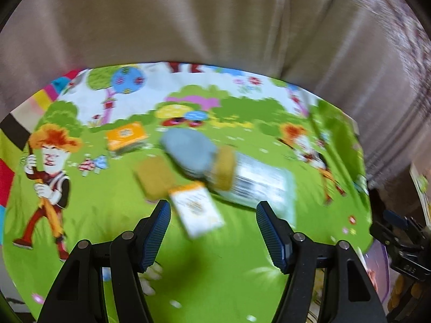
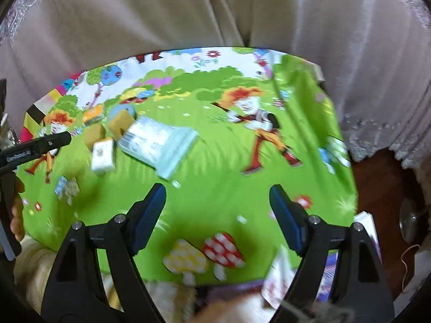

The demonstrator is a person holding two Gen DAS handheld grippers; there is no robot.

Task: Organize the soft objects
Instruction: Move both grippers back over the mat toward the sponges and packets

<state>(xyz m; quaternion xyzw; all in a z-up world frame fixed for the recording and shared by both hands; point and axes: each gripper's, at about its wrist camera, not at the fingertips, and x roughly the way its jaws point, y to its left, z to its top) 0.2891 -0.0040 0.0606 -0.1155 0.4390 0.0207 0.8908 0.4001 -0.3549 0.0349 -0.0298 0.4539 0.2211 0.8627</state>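
Soft items lie in a cluster on a green cartoon-print cloth (image 1: pixel 107 210). In the left wrist view I see a blue-grey pad (image 1: pixel 191 150), two mustard sponges (image 1: pixel 155 180) (image 1: pixel 225 171), a white-orange tissue pack (image 1: pixel 196 208), an orange pack (image 1: pixel 126 134) and a pale wipes pack (image 1: pixel 261 185). My left gripper (image 1: pixel 214 212) is open, just in front of the white-orange pack. My right gripper (image 2: pixel 218 196) is open and empty over bare cloth; the wipes pack (image 2: pixel 159 145) and white pack (image 2: pixel 103 156) lie ahead to its left. Both views are blurred.
A beige curtain (image 1: pixel 215 18) hangs behind the table. The left gripper's body (image 2: pixel 35 148) shows at the right view's left edge. Boxes and fluffy items (image 2: pixel 280 280) sit at the near edge. Dark floor (image 2: pixel 377 177) lies to the right.
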